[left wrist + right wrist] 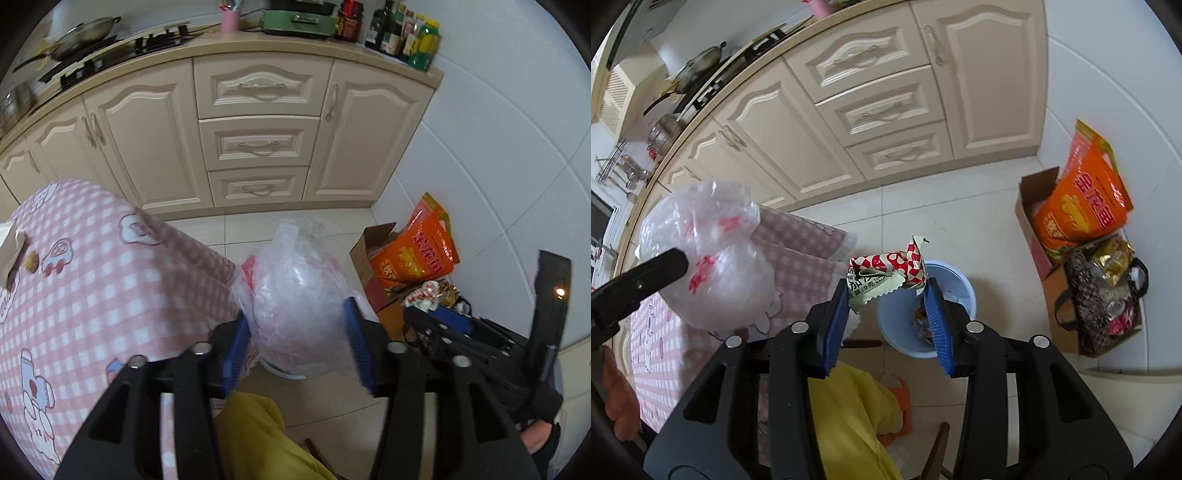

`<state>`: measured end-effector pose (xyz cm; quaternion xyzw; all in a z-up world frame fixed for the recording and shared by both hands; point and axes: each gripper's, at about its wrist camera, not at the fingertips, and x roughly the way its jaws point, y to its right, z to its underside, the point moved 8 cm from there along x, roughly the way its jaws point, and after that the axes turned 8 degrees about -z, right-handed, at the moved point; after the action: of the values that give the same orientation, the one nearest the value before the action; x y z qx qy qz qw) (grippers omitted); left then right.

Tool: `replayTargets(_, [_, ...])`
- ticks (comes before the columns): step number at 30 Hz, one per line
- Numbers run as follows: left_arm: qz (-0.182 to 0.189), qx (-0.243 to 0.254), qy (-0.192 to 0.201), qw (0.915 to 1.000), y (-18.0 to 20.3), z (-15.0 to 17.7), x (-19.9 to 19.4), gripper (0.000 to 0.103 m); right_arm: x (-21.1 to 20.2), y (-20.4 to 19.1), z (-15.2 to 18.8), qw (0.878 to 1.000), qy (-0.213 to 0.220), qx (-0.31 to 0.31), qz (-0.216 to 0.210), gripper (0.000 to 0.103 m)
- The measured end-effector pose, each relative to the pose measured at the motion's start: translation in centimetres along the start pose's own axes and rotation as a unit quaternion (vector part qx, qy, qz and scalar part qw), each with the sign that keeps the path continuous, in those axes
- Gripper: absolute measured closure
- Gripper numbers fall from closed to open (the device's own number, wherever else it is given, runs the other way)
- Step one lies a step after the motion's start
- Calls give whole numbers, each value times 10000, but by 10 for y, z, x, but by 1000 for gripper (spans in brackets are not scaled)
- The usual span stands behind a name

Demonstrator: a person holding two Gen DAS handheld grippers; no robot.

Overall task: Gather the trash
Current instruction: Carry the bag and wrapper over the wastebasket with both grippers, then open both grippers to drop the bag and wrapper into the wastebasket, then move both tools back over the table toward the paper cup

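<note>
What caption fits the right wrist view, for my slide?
Right gripper holds crumpled snack wrappers above the blue bin.

Both grippers pointed steeply downward, side by side. The left gripper (pixel 299 332) had its jaws partway apart with a puffy plastic bag (pixel 299 288) between the blue pads (pixel 236 350), its sides touching them. Whether they pressed on it was unclear. The right gripper (pixel 888 306) stood narrower, its pad tips pinching a crumpled wrapper (pixel 886 273). Below the grippers, a yellow-clad leg (pixel 849 413) showed.
</note>
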<state>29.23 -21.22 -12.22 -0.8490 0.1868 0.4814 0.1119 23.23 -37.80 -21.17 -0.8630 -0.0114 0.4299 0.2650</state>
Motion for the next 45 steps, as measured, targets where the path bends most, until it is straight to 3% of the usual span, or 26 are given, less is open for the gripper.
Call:
replayTargets(1, [-30,28,-1,10000,2,-1,1,34,-1,4,1,10000,-1,30,29,62])
replayTargets(6, [-112,97,11,9999,4,1,5,34,-3,15,6,9998,-35,129,147,62])
replayTargets(12, [-246,-92,37,9996,-23,6,-2,34,12,-7,5,9996,-280,-27,84,58])
replayTargets(14, [-349,-132,63,9993,-33,7,-6,34,12,-19,-1,9996,-278,-71,-72,50])
replayTargets(16, [-483,-171,83,9987,-46,7,-10,33,10,-32,-9,9995,-221,-127,-164,17])
replayTargets(19, [-637,-298,127,9974,-65,8,-17,32,6,-43,-17,9997,-98,-89,-192,16])
replayTargets(32, [-804,-656,188,9944,-119,20,-29,30,28,-88,-4,9979,-501,-264,-297,16])
replayTargets(40, [-983,-1214,261,9874,-186,34,-40,25,45,-166,-4,9938,-611,-784,-506,16])
replayTargets(45, [-1221,-1689,289,9776,-240,49,-50,25,60,-230,6,9872,-659,-1263,-710,16])
